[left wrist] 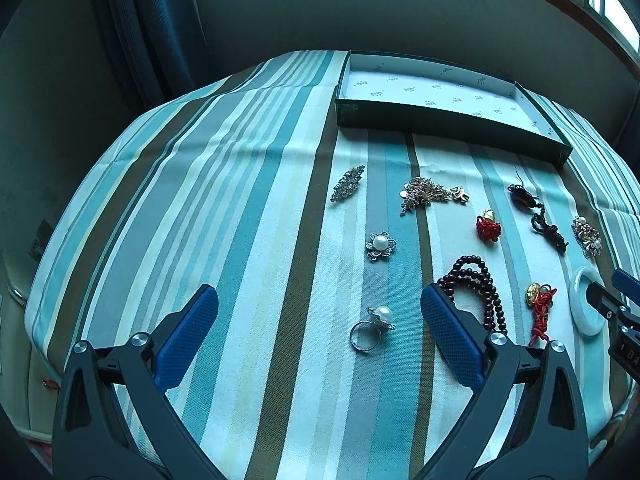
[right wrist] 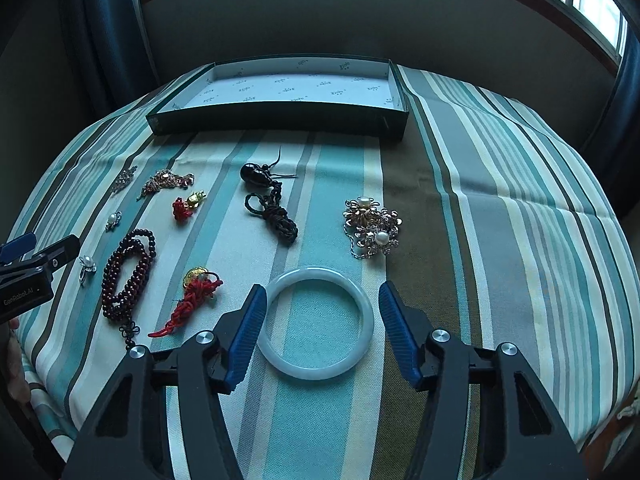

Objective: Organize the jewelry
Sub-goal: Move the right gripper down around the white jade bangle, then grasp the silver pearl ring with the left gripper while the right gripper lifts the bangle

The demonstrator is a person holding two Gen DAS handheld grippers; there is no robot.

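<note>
Jewelry lies spread on a striped tablecloth before an empty dark green box [left wrist: 440, 118] [right wrist: 280, 120]. My left gripper [left wrist: 320, 300] is open above a pearl ring [left wrist: 374, 328], with a pearl flower brooch [left wrist: 380, 245] beyond it. My right gripper [right wrist: 322, 300] is open, its fingers on either side of a pale jade bangle [right wrist: 320, 372] without touching it. A dark red bead bracelet [left wrist: 478, 280] [right wrist: 128, 276], a red knot with a gold charm [right wrist: 192, 300], a black cord pendant [right wrist: 272, 208] and a gold pearl brooch [right wrist: 372, 224] lie around.
A silver brooch [left wrist: 348, 182], a gold chain cluster [left wrist: 428, 192] and a small red knot charm [left wrist: 489, 226] lie nearer the box. The table edge drops off left and right. A curtain [left wrist: 148, 24] and a window wall stand behind.
</note>
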